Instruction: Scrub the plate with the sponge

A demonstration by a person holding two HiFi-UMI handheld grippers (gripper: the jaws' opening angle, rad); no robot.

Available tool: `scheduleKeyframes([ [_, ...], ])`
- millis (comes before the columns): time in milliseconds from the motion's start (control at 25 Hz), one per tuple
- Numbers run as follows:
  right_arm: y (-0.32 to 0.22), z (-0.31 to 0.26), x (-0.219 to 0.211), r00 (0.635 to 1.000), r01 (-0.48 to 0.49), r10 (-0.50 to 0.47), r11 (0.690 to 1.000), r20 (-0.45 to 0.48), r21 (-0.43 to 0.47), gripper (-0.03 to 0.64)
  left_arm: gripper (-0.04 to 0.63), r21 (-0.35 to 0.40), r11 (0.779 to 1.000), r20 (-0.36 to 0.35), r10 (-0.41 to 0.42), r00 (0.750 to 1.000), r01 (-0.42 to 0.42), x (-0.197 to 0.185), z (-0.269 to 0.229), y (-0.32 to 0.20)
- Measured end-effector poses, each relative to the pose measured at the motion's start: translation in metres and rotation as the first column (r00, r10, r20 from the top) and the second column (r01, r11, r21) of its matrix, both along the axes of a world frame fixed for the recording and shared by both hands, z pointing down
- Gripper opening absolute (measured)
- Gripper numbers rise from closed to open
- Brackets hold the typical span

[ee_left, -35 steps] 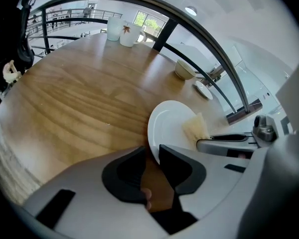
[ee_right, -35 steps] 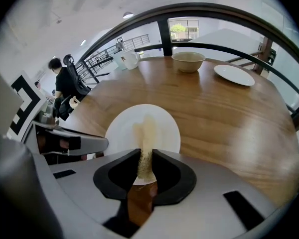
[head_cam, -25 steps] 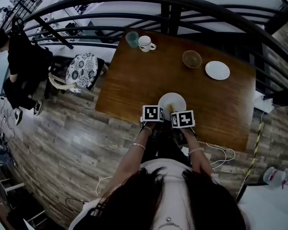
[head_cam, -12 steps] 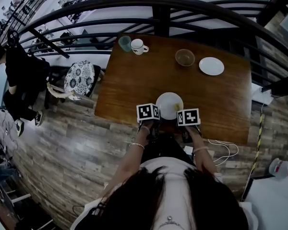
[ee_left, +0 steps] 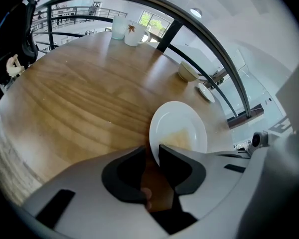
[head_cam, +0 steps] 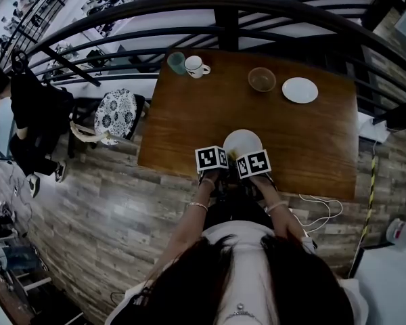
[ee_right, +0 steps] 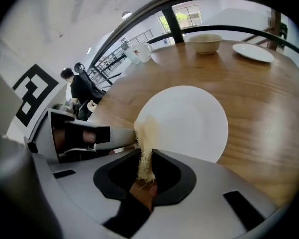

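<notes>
At the near edge of the table [head_cam: 183,114], the left gripper [ee_left: 153,154] has its jaws closed narrowly on the near-left rim of the plate [ee_left: 182,126], which appears to lie on the wood. Just to its right, the right gripper [ee_right: 147,158] pinches the sponge [ee_right: 145,133]. This thin, fibrous yellow pad stands up between the jaws and touches the plate's left part, close to the other gripper's tip.

The step in hand looks like the scrub itself. To do it well, the person would likely keep the left grip firm, since a smooth plate on polished wood may slide toward the table's edge under sideways strokes. The sponge is floppy and held by a narrow bite, so pressing it flat and sweeping toward the right and far rim should cover more than dabbing with its edge. Strokes ought to stop short of the left jaws.

The table is glossy brown wood with clear grain. Along its far side, left to right, stand a teal cup [head_cam: 176,61], a white mug [head_cam: 195,66], a bowl [head_cam: 262,79] and a second plate [head_cam: 300,90], all well apart from the work. A dark curved railing [head_cam: 223,9] runs beyond. Left of the table, a chair [head_cam: 115,114] with a patterned cushion sits on plank flooring [head_cam: 108,202]. White cables [head_cam: 321,215] lie on the floor at the right.
</notes>
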State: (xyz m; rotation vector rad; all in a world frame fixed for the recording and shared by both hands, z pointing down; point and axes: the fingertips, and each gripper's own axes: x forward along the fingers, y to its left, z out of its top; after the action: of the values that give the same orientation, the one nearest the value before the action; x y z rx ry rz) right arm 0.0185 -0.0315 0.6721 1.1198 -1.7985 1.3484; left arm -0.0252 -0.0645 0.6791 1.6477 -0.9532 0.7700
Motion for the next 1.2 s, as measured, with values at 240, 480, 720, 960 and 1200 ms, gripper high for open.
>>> scheduleKeyframes([
  [240,-0.01,0.0,0.064,0.979,-0.203,0.203,0.979,-0.019,-0.022,0.091,0.097,-0.004,1.0,-0.018,0.03,0.999,-0.03,0.005,-0.002,0.001],
  [480,-0.022,-0.005,0.103,0.962,-0.253,0.254,0.967,-0.102,0.024,0.091,0.103,-0.011,0.999,-0.019,0.053,0.998,-0.053,0.003,0.0,0.002],
  [720,-0.024,0.002,0.056,0.985,-0.16,0.16,0.987,-0.068,0.002,0.091,0.103,-0.016,0.997,-0.018,0.069,0.997,-0.069,0.004,-0.001,0.002],
  [960,-0.03,0.003,0.001,1.0,-0.012,0.012,1.0,0.026,-0.001,0.091,0.101,-0.008,0.995,0.009,0.103,0.995,-0.103,0.005,0.0,0.001],
  [1200,-0.036,0.005,0.041,0.996,-0.09,0.09,0.996,-0.027,0.002,0.091,0.101,-0.03,0.996,-0.022,0.087,0.996,-0.087,0.004,0.0,0.001],
])
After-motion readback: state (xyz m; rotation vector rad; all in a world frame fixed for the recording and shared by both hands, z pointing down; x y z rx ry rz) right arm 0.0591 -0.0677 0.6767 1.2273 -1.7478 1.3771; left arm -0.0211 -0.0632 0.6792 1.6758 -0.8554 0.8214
